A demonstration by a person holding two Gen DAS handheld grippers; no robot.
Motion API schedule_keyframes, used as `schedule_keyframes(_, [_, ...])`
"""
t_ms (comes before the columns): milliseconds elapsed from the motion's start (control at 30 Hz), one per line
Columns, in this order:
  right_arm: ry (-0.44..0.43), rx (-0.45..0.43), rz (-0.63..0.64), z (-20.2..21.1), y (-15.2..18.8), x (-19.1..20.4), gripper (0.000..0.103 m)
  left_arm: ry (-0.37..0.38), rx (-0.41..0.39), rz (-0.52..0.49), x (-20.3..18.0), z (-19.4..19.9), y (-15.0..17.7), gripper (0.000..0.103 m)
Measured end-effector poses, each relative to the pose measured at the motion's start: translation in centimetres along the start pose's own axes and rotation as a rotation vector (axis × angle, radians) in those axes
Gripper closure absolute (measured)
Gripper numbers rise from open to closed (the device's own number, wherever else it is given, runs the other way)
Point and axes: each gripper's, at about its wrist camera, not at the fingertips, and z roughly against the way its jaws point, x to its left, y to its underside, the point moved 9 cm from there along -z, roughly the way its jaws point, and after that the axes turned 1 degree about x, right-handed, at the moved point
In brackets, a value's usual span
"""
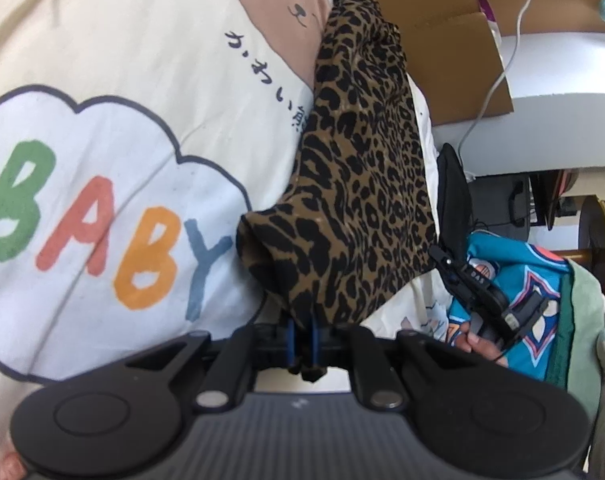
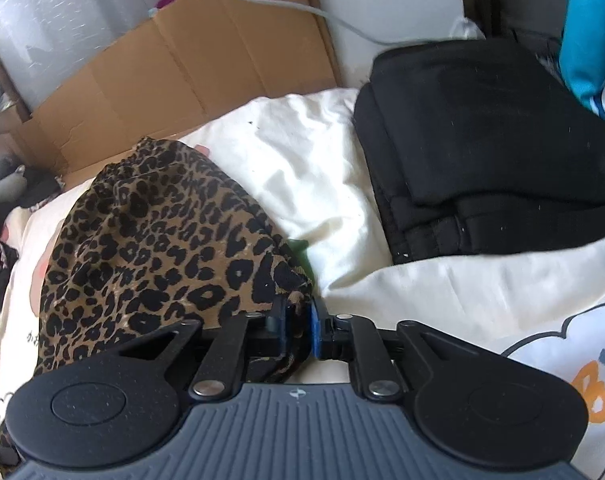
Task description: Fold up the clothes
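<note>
While the leopard-print garment point(image 1: 354, 168) hangs stretched between both tools, here's the picture:

Garment: it sits over a cream bedsheet point(image 1: 114, 40), one corner in each gripper, bunched at the far end.
Left gripper point(image 1: 302, 340): blue pads pressed together, pinching a folded corner of the leopard cloth.
Right gripper point(image 2: 298, 328): pads drawn close on the other corner, cloth wedged between them and spilling under the fingers.
Hidden: most of the garment's shape is lost in folds, so what kind of piece it is cannot be told; its lower edge is cut off behind the gripper bodies.
Sheet: printed with a cloud reading BABY point(image 1: 102, 232) and a cartoon bear face, partly covered by the garment.
Nearby: a folded black stack point(image 2: 490, 152) lies on the sheet just beside the garment, apart from it.
Beyond: flattened cardboard point(image 2: 190, 64) lies at the bed's edge with a white cable point(image 2: 270, 0) trailing over it.
Person: a teal patterned sleeve point(image 1: 514, 296) and a hand point(image 1: 474, 340) gripping a black handle, at the edge of the left view.
</note>
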Motion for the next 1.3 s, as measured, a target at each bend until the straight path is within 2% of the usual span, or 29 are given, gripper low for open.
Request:
schedule_keyframes(67, [-0.017, 0.03, -0.038, -0.9, 0.1, -0.6, 0.077, -0.004, 0.001, -0.002, 0.1, -0.1, 0.0, 0.095])
schedule_keyframes(167, [-0.045, 0.061, -0.102, -1.9, 0.2, -1.4, 0.073, -0.006, -0.002, 0.003, -0.1, -0.3, 0.0, 0.095])
schedule_keyframes(233, [-0.067, 0.07, -0.133, -2.0, 0.1, -1.6, 0.091, -0.004, -0.005, 0.002, -0.2, -0.2, 0.1, 0.095])
schedule_keyframes(267, [-0.08, 0.069, -0.14, -1.9, 0.0, -1.6, 0.096, -0.003, -0.007, 0.001, -0.4, -0.2, 0.0, 0.095])
schedule_keyframes(467, [-0.103, 0.051, -0.227, 0.7, -0.7, -1.3, 0.097, 0.02, -0.034, -0.016, -1.7, 1.6, -0.3, 0.095])
schedule_keyframes(700, [-0.144, 0.1, -0.292, 3.9, -0.4, 0.7, 0.097, -0.008, -0.04, -0.083, -3.1, 5.0, -1.1, 0.095])
schedule_keyframes(867, [-0.169, 0.122, -0.329, 5.8, 0.6, 2.7, 0.097, -0.04, -0.055, -0.109, -3.3, 8.1, -2.0, 0.095])
schedule_keyframes(1067, [-0.206, 0.175, -0.375, 7.3, 3.4, 4.7, 0.098, -0.074, -0.064, -0.135, -2.8, 11.3, -3.7, 0.095])
schedule_keyframes(1300, [-0.251, 0.243, -0.431, 7.7, 7.0, 6.5, 0.098, -0.137, -0.021, -0.204, -1.3, 13.4, -5.3, 0.095])
